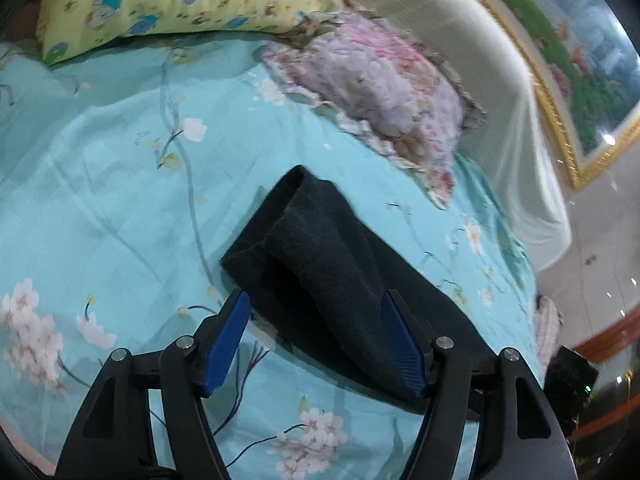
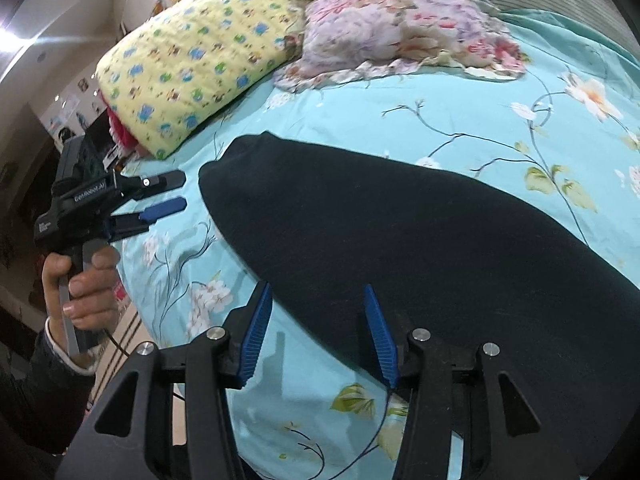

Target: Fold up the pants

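Observation:
Black pants lie flat on the turquoise flowered bedsheet; in the left wrist view the pants show a folded end near the middle. My left gripper is open, its blue pads over the near part of the pants. It also shows in the right wrist view, held by a hand, open, just left of the pants' far end. My right gripper is open, its jaws straddling the pants' near edge, holding nothing.
A yellow patterned pillow and a pink floral pillow lie at the head of the bed. A white draped headboard and a gold-framed picture stand behind. The bed's edge falls away at left.

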Tool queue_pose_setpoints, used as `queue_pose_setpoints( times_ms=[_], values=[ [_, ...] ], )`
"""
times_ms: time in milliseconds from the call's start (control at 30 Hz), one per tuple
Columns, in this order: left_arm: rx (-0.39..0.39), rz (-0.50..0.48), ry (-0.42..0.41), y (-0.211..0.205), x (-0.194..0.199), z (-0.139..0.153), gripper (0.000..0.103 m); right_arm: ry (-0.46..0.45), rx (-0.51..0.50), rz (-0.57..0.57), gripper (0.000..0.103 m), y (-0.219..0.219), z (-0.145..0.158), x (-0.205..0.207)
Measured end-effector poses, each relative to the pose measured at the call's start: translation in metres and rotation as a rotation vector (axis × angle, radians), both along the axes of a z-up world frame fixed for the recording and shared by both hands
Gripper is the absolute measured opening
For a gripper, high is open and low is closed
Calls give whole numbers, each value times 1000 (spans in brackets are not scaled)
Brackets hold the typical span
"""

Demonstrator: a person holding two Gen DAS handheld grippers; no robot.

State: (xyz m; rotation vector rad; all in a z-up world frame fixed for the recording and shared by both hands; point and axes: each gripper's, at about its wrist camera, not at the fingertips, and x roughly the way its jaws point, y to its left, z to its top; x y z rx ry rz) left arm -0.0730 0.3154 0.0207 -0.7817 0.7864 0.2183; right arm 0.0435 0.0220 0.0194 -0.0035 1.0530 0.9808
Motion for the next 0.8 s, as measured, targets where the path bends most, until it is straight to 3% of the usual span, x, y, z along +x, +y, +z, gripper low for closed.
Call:
queue_pose_setpoints(
  times_ms=[200,467,633,800],
  values=[
    [-49,95,61,1,-4,-13,70,9,24,-39,50,-11,1,8],
    [-121,117,98,1,14,-26,74,40,57,-141,50,-31,3,41],
    [-161,134,135,5,28,-38,74,57,84,-220,50,-38,7,82],
    [-173,145,144,7,32,-46,74,49,25,-237,50,-22,-2,125]
  ],
)
